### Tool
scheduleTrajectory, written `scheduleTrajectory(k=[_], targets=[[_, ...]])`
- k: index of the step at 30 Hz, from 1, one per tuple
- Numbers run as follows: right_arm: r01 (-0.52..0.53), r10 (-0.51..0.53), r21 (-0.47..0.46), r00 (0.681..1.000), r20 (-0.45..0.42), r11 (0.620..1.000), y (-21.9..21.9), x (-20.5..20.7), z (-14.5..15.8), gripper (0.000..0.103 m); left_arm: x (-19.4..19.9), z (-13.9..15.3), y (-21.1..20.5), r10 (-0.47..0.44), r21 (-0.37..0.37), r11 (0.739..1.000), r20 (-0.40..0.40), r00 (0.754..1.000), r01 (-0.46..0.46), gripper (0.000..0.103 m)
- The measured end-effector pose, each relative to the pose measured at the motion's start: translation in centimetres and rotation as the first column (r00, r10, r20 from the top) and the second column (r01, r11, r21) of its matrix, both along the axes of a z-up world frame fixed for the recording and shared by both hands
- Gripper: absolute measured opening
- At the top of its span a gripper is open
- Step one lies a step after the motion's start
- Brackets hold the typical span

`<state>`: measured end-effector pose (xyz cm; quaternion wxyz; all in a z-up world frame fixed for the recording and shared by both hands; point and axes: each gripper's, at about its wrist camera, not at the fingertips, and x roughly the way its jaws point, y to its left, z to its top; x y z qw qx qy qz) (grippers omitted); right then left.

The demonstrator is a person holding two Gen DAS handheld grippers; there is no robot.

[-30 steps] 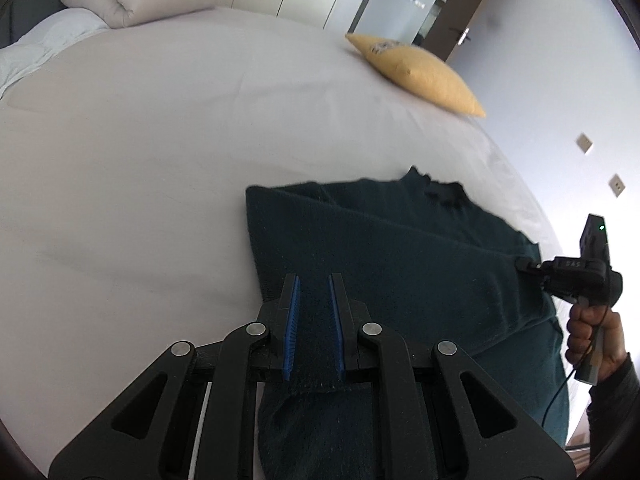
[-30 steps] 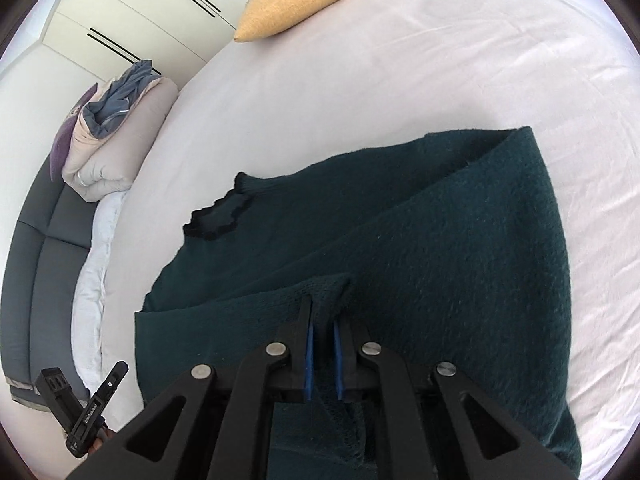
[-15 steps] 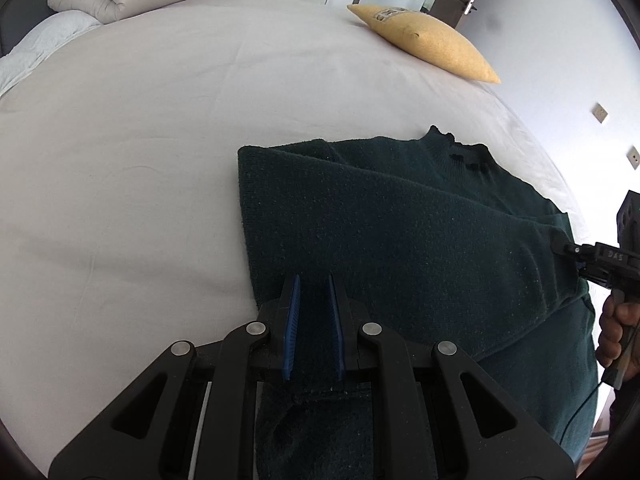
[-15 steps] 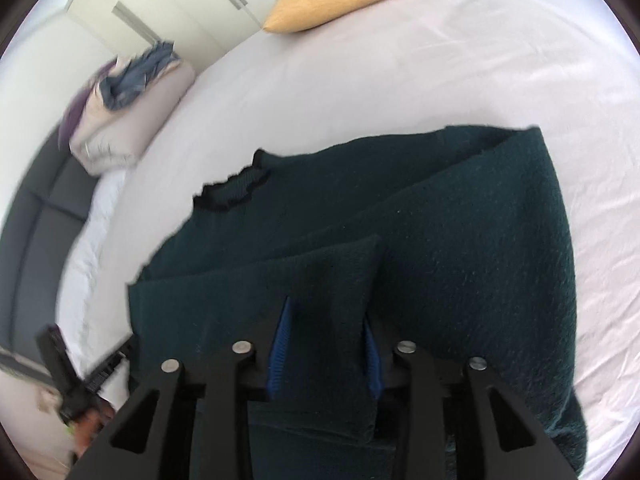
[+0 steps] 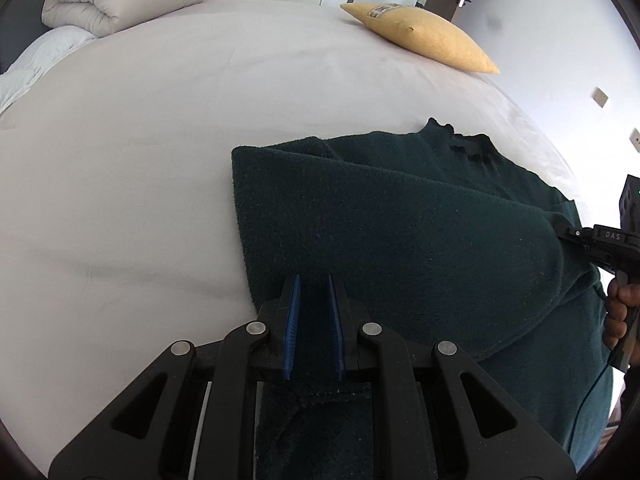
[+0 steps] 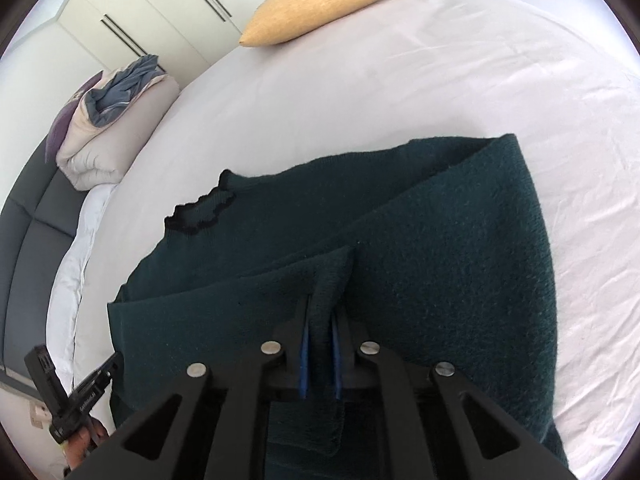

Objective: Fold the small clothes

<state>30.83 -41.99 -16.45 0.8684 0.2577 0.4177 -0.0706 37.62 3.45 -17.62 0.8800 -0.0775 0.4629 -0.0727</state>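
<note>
With both tools pinching cloth, the left tool clamps the near hem, lower centre of its frame, & the right tool nips a ridge of the same dark green fuzzy knit sweater, which lies mid-frame on the white bed sheet. Risk: thick, springy knit may slip from the narrow blue pads or the fold go crooked if the pulls are uneven. Scalloped black-trimmed collar beyond; soft mustard-yellow pillow upper right.
</note>
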Motion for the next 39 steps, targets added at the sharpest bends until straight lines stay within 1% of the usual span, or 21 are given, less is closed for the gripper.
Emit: scheduleTrajectory(k=[3,4,6,9,11,12,13,14,16,18,22,23,24,26,27,29,30,31,33,35,39], targets=[[0.017,-0.017,0.03,1.0,-0.003,0.999,-0.6,-0.9,0.6,0.012,-0.4,1.1,0.5,0.02,-0.01,1.0,0.023,1.0,-0.02,0.014],[0.044,-0.044,0.008,0.999,-0.007,0.999,-0.5,-1.3,1.1,0.017,-0.4,1.7,0.5,0.027,0.003,1.0,0.053,0.998,-0.027,0.014],[0.081,-0.078,-0.079,0.996,0.035,0.994,0.4,-2.2,2.8,0.023,-0.3,2.2,0.4,0.021,0.023,0.999,0.073,0.997,-0.023,0.014],[-0.022,0.025,-0.034,0.995,0.093,0.999,2.6,-1.9,3.5,0.025,0.9,0.4,-0.6,-0.01,0.056,0.998,0.003,1.0,0.01,0.014],[-0.087,0.087,-0.007,0.989,0.122,0.996,3.8,-1.5,3.1,0.037,0.4,0.0,-1.0,-0.019,0.091,0.996,0.033,0.999,0.016,0.014],[-0.108,0.106,0.008,0.987,0.121,0.994,4.1,-1.2,2.5,0.049,0.1,-0.1,-1.2,-0.024,0.108,0.994,0.044,0.999,0.019,0.014],[-0.118,0.115,0.019,0.988,0.101,0.993,4.2,-1.0,1.7,0.057,-0.3,-0.1,-1.4,-0.029,0.121,0.992,0.046,0.999,0.023,0.014],[-0.117,0.115,0.024,0.99,0.078,0.993,4.2,-0.9,0.7,0.057,-0.6,-0.1,-1.5,-0.03,0.126,0.992,0.047,0.998,0.024,0.014],[-0.128,0.126,0.01,0.983,0.134,0.992,4.2,-2.0,0.2,0.056,-1.6,0.0,-1.5,-0.039,0.133,0.991,0.044,0.998,0.033,0.014],[-0.131,0.128,0.006,0.98,0.155,0.991,4.1,-3.6,0.1,0.056,-3.0,0.2,-1.5,-0.053,0.135,0.99,0.044,0.998,0.047,0.014],[-0.1,0.103,-0.027,0.983,0.154,0.995,4.2,-7.6,1.4,0.056,-8.1,0.7,-0.6,-0.064,0.095,0.994,0.033,0.997,0.061,0.014],[-0.084,0.091,-0.05,0.984,0.156,0.995,4.5,-9.2,2.0,0.056,-9.5,0.8,-0.2,-0.055,0.075,0.996,0.027,0.998,0.053,0.014],[-0.078,0.09,-0.077,0.982,0.166,0.994,4.9,-10.7,2.6,0.056,-11.4,0.9,0.5,-0.047,0.028,0.999,0.019,0.999,0.046,0.014],[-0.066,0.1,-0.169,0.974,0.201,0.983,6.2,-14.5,4.1,0.062,-14.4,1.1,1.2,-0.051,-0.027,0.998,0.012,0.999,0.051,0.014],[-0.055,0.107,-0.229,0.969,0.223,0.972,7.1,-16.6,5.0,0.07,-16.5,1.2,1.5,-0.057,-0.046,0.997,0.003,0.998,0.057,0.014],[-0.042,0.142,-0.323,0.945,0.293,0.945,9.1,-20.8,6.7,0.083,-19.1,1.3,1.8,-0.068,-0.071,0.995,-0.012,0.998,0.067,0.021],[-0.03,0.161,-0.364,0.929,0.334,0.931,10.2,-23.0,7.5,0.096,-21.6,1.4,2.2,-0.073,-0.118,0.99,-0.017,0.997,0.071,0.036],[-0.006,0.171,-0.407,0.912,0.372,0.913,11.3,-25.3,8.1,0.103,-22.9,1.4,2.6,-0.073,-0.141,0.988,-0.021,0.997,0.069,0.071],[0.022,0.197,-0.469,0.89,0.412,0.883,12.9,-28.4,9.0,0.103,-26.2,1.6,3.5,-0.073,-0.198,0.978,-0.016,0.997,0.068,0.1],[0.004,0.226,-0.496,0.887,0.403,0.868,13.8,-30.9,9.3,0.103,-28.7,1.3,4.3,-0.077,-0.269,0.961,-0.05,0.996,0.06,0.099],[-0.007,0.186,-0.44,0.913,0.364,0.898,13.1,-34.0,8.6,0.103,-32.9,0.0,5.8,-0.066,-0.407,0.913,-0.123,0.99,0.01,0.099]])
